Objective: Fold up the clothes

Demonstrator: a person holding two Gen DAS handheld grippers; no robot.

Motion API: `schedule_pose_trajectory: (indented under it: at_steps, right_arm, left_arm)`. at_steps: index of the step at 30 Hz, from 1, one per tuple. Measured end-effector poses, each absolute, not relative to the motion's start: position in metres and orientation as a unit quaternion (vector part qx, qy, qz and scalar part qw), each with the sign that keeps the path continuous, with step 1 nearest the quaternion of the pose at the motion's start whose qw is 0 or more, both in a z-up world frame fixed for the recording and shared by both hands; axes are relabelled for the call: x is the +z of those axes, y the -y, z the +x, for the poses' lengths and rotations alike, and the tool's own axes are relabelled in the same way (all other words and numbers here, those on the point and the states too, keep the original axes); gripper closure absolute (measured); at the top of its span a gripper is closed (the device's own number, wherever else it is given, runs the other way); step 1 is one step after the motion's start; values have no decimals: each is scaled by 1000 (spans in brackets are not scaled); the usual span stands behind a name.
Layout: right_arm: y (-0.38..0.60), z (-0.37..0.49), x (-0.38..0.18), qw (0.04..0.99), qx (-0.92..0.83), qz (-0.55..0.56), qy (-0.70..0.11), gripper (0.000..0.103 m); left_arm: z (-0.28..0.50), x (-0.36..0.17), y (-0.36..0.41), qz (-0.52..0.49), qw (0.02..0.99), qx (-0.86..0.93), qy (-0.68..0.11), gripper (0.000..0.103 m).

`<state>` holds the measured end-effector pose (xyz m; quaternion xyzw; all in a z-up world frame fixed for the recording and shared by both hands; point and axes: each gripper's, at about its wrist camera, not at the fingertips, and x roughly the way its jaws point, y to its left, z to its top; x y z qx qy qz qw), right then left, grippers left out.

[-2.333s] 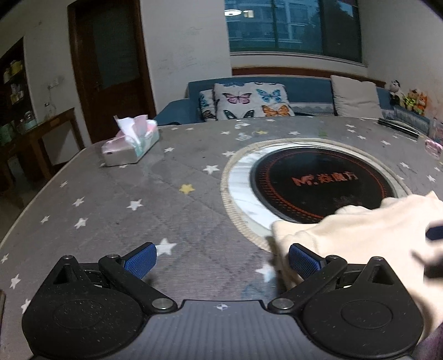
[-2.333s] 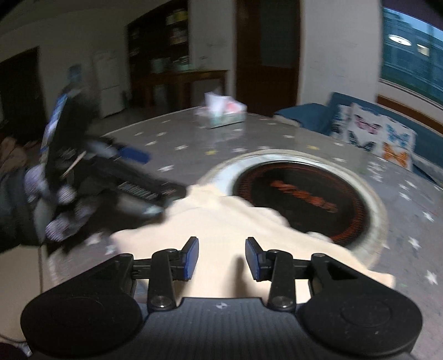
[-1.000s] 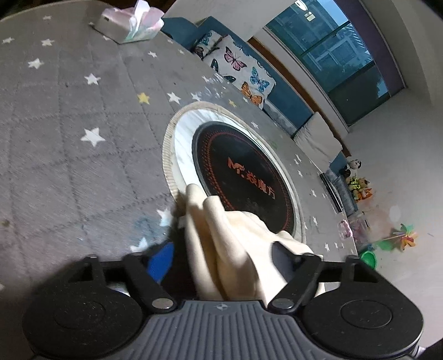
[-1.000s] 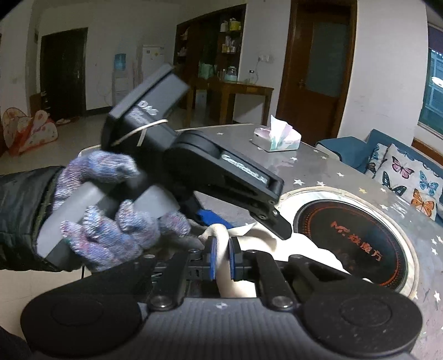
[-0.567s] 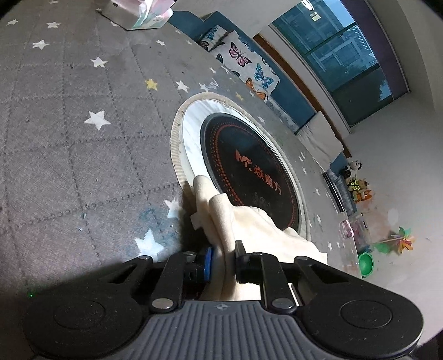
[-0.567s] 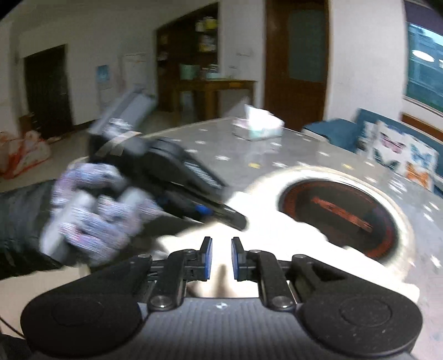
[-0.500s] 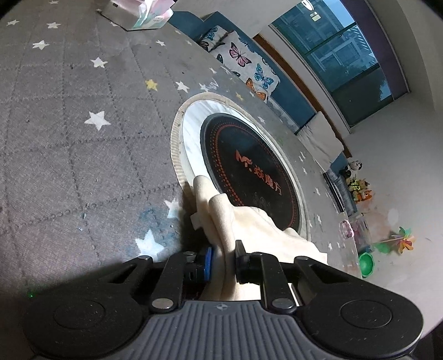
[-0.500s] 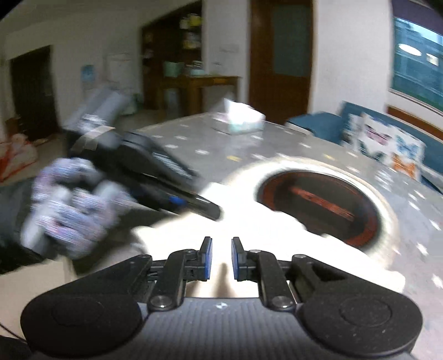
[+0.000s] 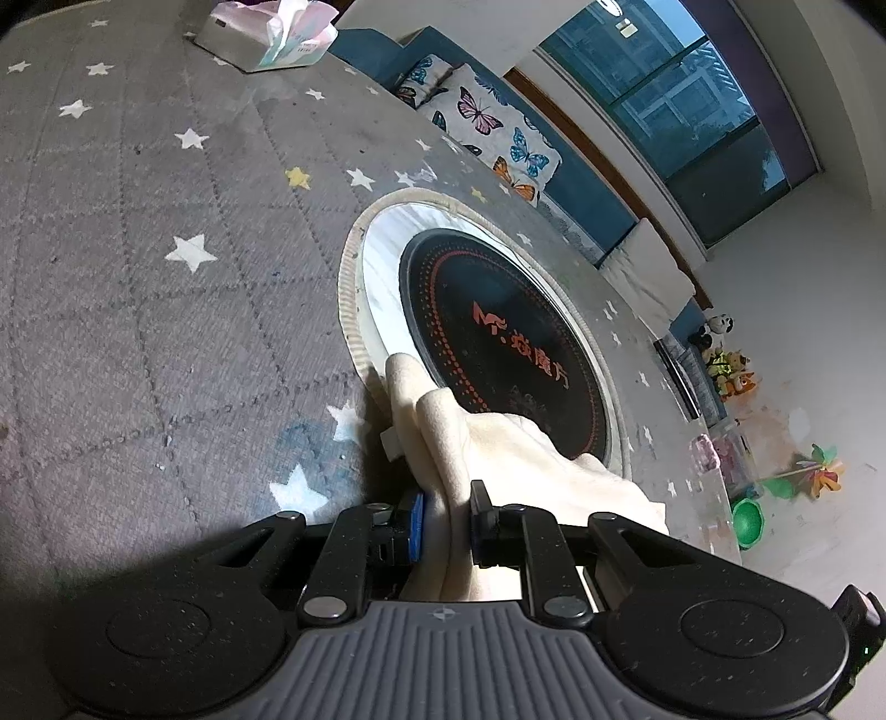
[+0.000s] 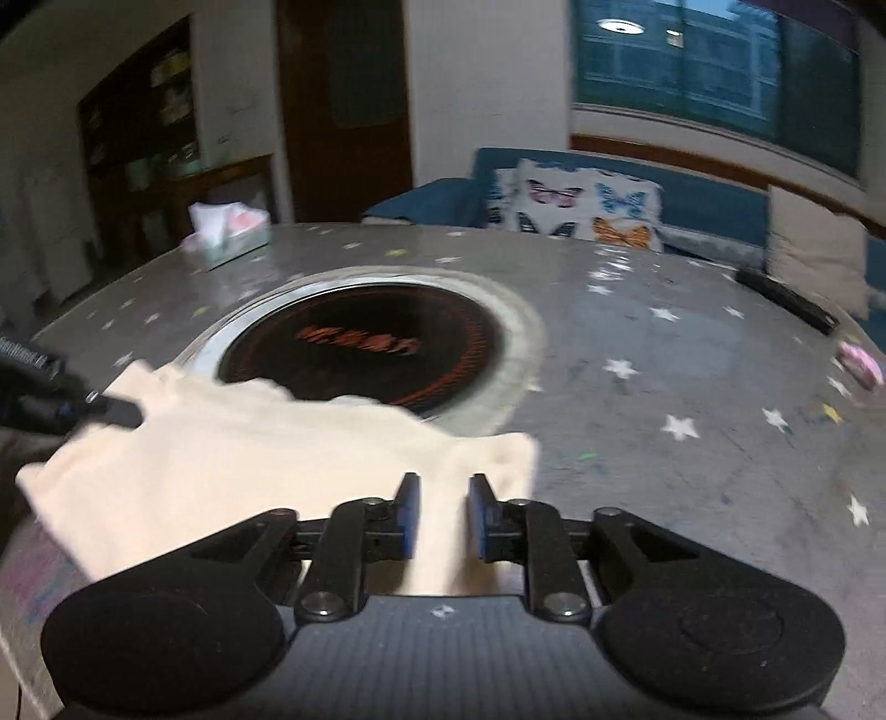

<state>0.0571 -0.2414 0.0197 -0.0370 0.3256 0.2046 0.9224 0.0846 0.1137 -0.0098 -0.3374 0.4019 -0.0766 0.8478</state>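
Note:
A cream garment (image 10: 238, 448) lies on the grey star-patterned tablecloth (image 9: 166, 232), partly over the black round cooktop (image 9: 498, 338). In the left wrist view my left gripper (image 9: 446, 515) is shut on a bunched edge of the garment (image 9: 443, 437). In the right wrist view my right gripper (image 10: 441, 515) is nearly closed around the garment's near edge, with a narrow gap between its blue pads. The left gripper's tip (image 10: 111, 410) shows at the far left of that view, holding the garment's left corner.
A tissue box (image 9: 266, 33) stands at the far side of the table (image 10: 692, 360). A blue sofa with butterfly cushions (image 10: 570, 205) lies beyond. A dark remote (image 10: 786, 299) and a pink object (image 10: 858, 360) sit at the right.
Both grippers closed on the garment's edge. The right gripper has swung rightward along the garment, so the left hand has slid to the far left of its view. The left gripper keeps its hold.

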Motion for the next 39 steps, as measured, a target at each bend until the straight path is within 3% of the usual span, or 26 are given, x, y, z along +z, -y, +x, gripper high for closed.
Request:
schedule_pose_trajectory:
  at_steps: [4, 9, 13, 23, 39]
  right_arm:
    - [253, 70, 11, 923, 182, -7, -339, 68]
    - [259, 73, 4, 921, 179, 30, -344, 66]
    - [257, 72, 4, 918, 193, 46, -345, 92]
    - [275, 51, 34, 933, 183, 57, -305, 94]
    - [380, 53, 74, 964, 64, 39, -256, 94]
  left_arm:
    - [85, -9, -111, -331, 850, -75, -402, 86]
    - [85, -7, -109, -322, 854, -72, -402, 86]
    - [85, -3, -104, -304, 861, -69, -401, 86]
    - [97, 32, -75, -258, 882, -94, -382, 87]
    - [165, 52, 70, -191, 885, -190, -380, 92]
